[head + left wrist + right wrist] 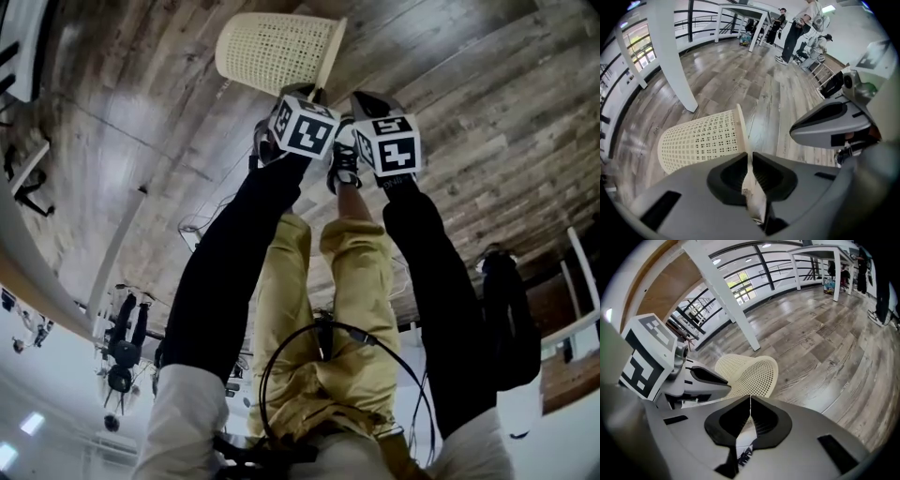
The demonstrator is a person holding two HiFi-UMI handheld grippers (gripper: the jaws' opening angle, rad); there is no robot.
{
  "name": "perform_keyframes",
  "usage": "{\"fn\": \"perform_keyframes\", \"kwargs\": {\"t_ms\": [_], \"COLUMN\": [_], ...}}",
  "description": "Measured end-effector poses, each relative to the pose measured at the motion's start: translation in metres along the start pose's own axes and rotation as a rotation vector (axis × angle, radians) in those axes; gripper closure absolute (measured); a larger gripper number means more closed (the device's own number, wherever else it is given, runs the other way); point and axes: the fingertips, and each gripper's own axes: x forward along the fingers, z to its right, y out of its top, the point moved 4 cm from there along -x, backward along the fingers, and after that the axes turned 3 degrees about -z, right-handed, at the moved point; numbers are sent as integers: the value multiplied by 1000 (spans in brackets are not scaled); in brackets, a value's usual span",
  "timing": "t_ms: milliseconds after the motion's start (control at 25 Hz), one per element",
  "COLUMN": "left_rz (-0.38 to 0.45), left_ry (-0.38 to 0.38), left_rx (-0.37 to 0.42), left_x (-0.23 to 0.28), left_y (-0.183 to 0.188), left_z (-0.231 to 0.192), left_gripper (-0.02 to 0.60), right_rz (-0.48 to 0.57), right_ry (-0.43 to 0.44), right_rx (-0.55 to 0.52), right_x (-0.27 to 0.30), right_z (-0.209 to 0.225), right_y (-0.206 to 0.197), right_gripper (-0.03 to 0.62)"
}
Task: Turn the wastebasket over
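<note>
A cream lattice wastebasket [277,52] lies on its side on the wooden floor, mouth toward my feet. My left gripper [298,92] has come down on its rim. In the left gripper view the thin rim [749,159] runs between the pads of the left gripper [750,172], whose jaws stand slightly apart around it. My right gripper [362,99] sits just to the right on the same rim. In the right gripper view the right gripper [750,412] is closed on the rim's edge, with the basket [747,373] beyond it. The left gripper [701,378] shows beside it.
My own legs in yellow trousers and a shoe [343,167] stand just behind the grippers. A white slanted post [670,61] rises from the floor left of the basket. People stand by a table [797,28] far off. Railings run along the room's edge.
</note>
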Motion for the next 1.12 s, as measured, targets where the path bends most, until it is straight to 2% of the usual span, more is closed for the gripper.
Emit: {"fn": "perform_keyframes", "kwargs": {"t_ms": [240,320,400,600,800,880,1000,1120], "left_rz": [0,21,63,180,254,274,334,390], "left_ry": [-40,-34,-59,-233,-442,-496,-577,-602], "left_rx": [-71,-72,-99,-240,-291,-311,-399,-472], "left_x": [-8,-20,-35,-70,-82,-80,-75,-79], "left_y": [3,9,16,30,31,27,20,15], "left_z": [-9,-17,-20,-22,-29,-40,-67,-94], "left_gripper": [560,560,560,560,558,558,558,557], "right_rz": [2,1,1,4,16,35,56,64], "right_ry": [-10,-13,-14,-16,-22,-22,-19,-17], "right_rx": [4,2,-1,-15,-34,-35,-40,-51], "right_x": [-5,-7,-11,-23,-26,-27,-24,-20], "right_z": [5,2,-2,-14,-20,-20,-22,-23], "right_y": [4,9,11,19,25,32,39,40], "right_gripper": [572,571,572,572,572,572,572,572]}}
